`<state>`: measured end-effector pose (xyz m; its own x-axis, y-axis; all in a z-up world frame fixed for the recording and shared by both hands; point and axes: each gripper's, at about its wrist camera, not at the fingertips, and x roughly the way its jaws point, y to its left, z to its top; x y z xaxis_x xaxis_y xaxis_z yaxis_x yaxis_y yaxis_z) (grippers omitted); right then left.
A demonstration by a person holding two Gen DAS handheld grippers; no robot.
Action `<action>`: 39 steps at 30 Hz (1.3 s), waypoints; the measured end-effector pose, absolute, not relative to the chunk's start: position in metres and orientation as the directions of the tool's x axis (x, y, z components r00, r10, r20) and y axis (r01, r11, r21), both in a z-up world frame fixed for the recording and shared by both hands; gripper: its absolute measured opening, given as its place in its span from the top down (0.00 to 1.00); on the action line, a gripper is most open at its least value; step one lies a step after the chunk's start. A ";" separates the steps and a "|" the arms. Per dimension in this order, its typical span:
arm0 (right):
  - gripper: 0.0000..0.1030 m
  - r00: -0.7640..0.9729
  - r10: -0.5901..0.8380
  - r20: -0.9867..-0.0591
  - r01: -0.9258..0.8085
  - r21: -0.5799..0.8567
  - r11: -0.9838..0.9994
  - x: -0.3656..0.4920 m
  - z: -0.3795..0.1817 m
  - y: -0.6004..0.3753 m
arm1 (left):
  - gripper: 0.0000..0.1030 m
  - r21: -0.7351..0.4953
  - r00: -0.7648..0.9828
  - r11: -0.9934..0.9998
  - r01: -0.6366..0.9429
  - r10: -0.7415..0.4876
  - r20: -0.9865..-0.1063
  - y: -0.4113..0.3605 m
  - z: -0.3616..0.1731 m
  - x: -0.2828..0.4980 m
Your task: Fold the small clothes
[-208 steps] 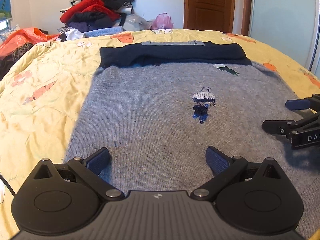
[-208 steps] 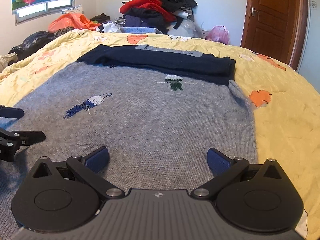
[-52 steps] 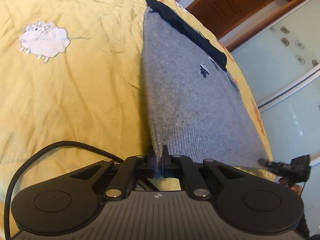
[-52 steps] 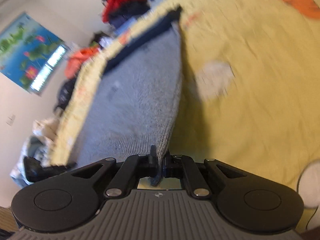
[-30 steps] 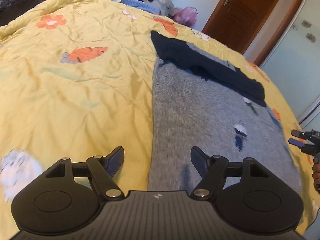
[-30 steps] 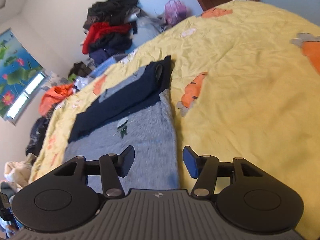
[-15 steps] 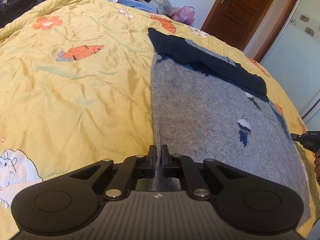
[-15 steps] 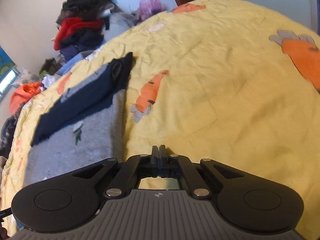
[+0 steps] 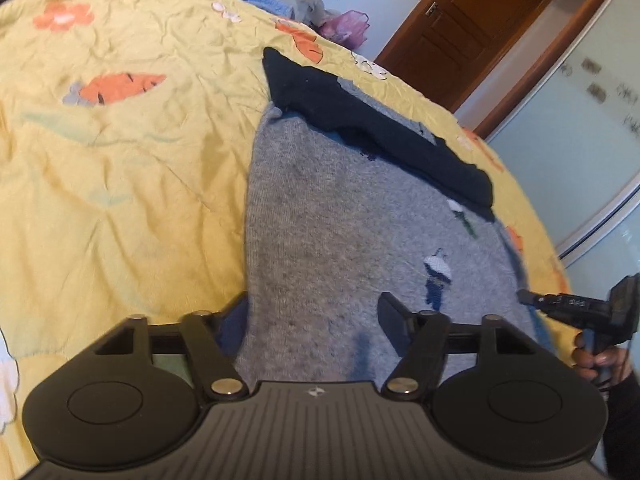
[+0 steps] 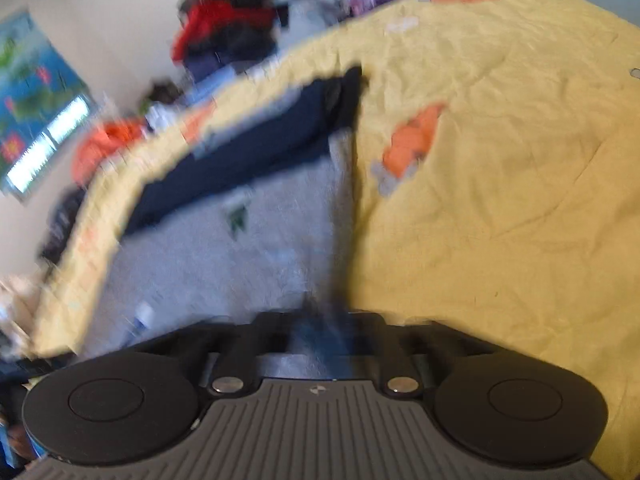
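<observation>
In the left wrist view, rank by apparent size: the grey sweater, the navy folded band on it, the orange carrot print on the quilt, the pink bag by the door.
1. grey sweater
2. navy folded band
3. orange carrot print
4. pink bag, though it lies farthest from the camera, so its true size is unsure.

One grey sweater point(image 9: 344, 216) lies on one bed with a yellow cover point(image 9: 120, 168), and two small stitched figures point(image 9: 438, 276) show on the sweater's front. Two grippers are in view, the left gripper point(image 9: 312, 318) and the right gripper point(image 10: 316, 330). One wooden door point(image 9: 460, 28) and one heap of clothes point(image 10: 236, 24) stand behind.
</observation>
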<state>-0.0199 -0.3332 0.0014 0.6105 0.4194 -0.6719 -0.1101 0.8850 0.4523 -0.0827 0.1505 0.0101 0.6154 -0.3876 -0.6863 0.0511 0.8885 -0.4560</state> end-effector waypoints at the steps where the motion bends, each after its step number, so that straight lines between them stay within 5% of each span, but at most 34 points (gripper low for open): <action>1: 0.93 0.617 0.406 -0.674 -0.106 0.440 0.892 -0.021 0.004 -0.333 | 0.91 -0.425 0.599 0.905 0.036 -0.360 -0.715 0.149 0.009 -0.080; 5: 0.94 0.678 0.310 -0.666 -0.018 0.407 0.913 -0.022 0.009 -0.363 | 0.94 -0.405 0.580 0.914 0.034 -0.348 -0.737 0.155 0.007 -0.080; 11: 0.94 0.656 0.383 -0.650 -0.035 0.481 0.876 -0.032 0.001 -0.368 | 0.94 -0.376 0.592 0.925 0.058 -0.335 -0.733 0.153 0.009 -0.083; 12: 0.89 0.648 0.389 -0.655 -0.027 0.490 0.871 -0.033 0.003 -0.366 | 0.94 -0.388 0.589 0.920 0.060 -0.347 -0.730 0.155 0.009 -0.085; 16: 0.44 0.639 0.436 -0.634 -0.055 0.528 0.848 -0.055 0.010 -0.362 | 0.92 -0.461 0.537 0.886 0.052 -0.414 -0.735 0.168 0.007 -0.095; 20: 0.48 0.622 0.455 -0.637 -0.114 0.502 0.857 -0.081 0.006 -0.357 | 0.92 -0.506 0.539 0.861 0.051 -0.451 -0.712 0.176 0.002 -0.113; 22: 0.91 0.601 0.443 -0.665 -0.134 0.463 0.876 -0.087 0.002 -0.349 | 0.92 -0.478 0.562 0.876 0.065 -0.428 -0.708 0.171 0.003 -0.118; 27: 0.94 0.669 0.376 -0.641 -0.101 0.422 0.901 -0.093 0.007 -0.360 | 0.96 -0.347 0.590 0.937 0.048 -0.307 -0.747 0.163 0.012 -0.118; 33: 0.94 0.656 0.413 -0.632 -0.038 0.519 0.854 -0.100 -0.005 -0.389 | 0.96 -0.377 0.586 0.925 0.051 -0.334 -0.739 0.179 0.009 -0.124; 35: 0.84 0.629 0.468 -0.621 -0.015 0.592 0.806 -0.104 -0.005 -0.391 | 0.95 -0.411 0.584 0.911 0.038 -0.354 -0.730 0.181 0.009 -0.131; 37: 0.51 0.618 0.527 -0.583 -0.024 0.657 0.754 -0.117 -0.004 -0.395 | 0.91 -0.492 0.552 0.869 0.039 -0.430 -0.715 0.185 0.005 -0.142; 39: 0.40 0.615 0.570 -0.544 -0.045 0.698 0.715 -0.135 -0.002 -0.398 | 0.82 -0.561 0.537 0.827 0.041 -0.492 -0.685 0.190 -0.001 -0.156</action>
